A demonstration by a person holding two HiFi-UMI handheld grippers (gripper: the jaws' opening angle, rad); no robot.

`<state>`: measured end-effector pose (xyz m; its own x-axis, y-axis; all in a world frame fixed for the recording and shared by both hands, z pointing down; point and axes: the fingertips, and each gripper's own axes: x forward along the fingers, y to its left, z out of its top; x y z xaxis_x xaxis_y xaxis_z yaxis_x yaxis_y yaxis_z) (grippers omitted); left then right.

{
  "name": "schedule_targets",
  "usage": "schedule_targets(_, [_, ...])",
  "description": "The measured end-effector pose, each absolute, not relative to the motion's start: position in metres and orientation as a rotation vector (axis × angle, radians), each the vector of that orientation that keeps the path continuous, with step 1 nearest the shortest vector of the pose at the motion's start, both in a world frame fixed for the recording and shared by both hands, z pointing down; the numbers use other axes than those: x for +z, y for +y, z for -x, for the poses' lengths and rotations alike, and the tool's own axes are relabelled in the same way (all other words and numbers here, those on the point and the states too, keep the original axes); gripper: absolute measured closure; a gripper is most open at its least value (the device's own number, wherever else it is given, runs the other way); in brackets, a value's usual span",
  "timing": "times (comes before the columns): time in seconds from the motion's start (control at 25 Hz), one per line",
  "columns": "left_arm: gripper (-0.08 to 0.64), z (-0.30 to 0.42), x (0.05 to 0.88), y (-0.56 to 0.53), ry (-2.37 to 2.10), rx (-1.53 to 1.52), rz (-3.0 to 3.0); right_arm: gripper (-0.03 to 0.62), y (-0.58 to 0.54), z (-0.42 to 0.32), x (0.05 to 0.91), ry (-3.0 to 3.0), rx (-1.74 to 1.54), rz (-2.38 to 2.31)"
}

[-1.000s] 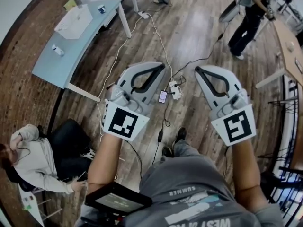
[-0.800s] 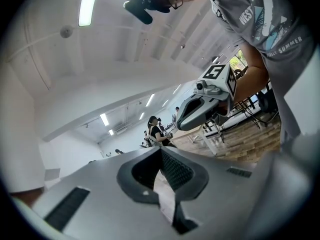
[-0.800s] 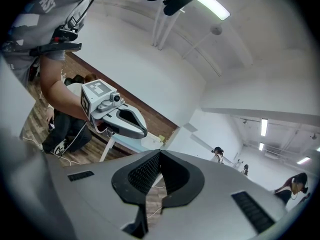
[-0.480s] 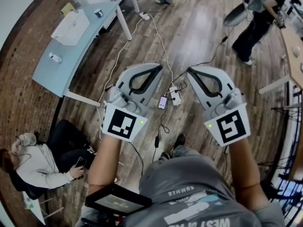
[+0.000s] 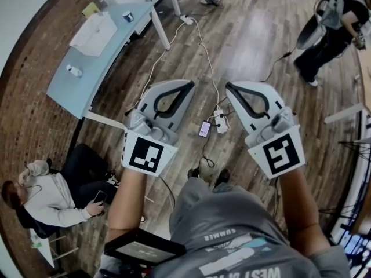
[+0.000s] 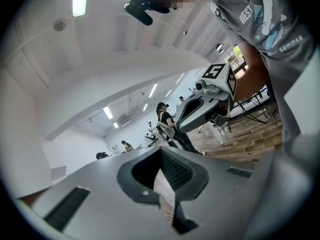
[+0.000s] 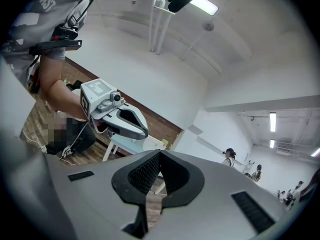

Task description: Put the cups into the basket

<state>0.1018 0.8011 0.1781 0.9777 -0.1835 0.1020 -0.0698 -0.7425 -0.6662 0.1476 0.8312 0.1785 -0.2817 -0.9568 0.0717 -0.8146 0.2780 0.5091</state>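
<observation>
Since the earlier frames both grippers have swung across the floor and their tips have drawn closer together, while the standing person (image 5: 331, 22) has slid toward the 2 o'clock edge and the floor cables have dropped lower between the arms. The left gripper (image 5: 191, 84) and right gripper (image 5: 228, 86) are held side by side, well above the wooden floor. Each has its jaws pressed together with nothing between them, as each gripper's own view confirms. The task things are all well apart from the grippers, at 10 to 11 o'clock on the pale blue surface (image 5: 95, 59). There is a small cup (image 5: 128, 16) at the far end, a white basket (image 5: 81, 39) near it, and a small white item (image 5: 73, 70) at the near end. That item may be a second cup but is too small to tell. A power strip (image 5: 220, 120) and phone (image 5: 204, 128) lie on the floor at centre, and a seated person (image 5: 49, 204) is at 8 o'clock. No cup has been reached yet. The cup is probably light and thin-walled, so easy to crush or tip. The best hold is likely across the wall just under the rim, or one jaw inside and one outside, with a gentle squeeze. The jaws must spread first.
</observation>
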Motion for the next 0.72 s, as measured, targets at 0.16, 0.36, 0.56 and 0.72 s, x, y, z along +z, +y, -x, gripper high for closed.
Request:
schedule_targets(0.16, [0.56, -0.103, 0.18, 0.789, 0.178, -0.222, 2.408, 0.58, 0.818, -0.149, 0.179, -2.196, -0.53, -1.594])
schedule_targets(0.36, [0.56, -0.104, 0.181, 0.761, 0.158, -0.214, 2.419, 0.58, 0.79, -0.15, 0.178, -2.182, -0.521, -1.6])
schedule_targets(0.56, [0.56, -0.106, 0.181, 0.723, 0.137, -0.194, 2.434, 0.58, 0.754, -0.146, 0.18, -2.163, -0.507, -1.592])
schedule_targets(0.72, [0.56, -0.103, 0.185, 0.691, 0.108, -0.183, 2.436, 0.58, 0.721, -0.143, 0.183, -2.137, -0.498, -1.607])
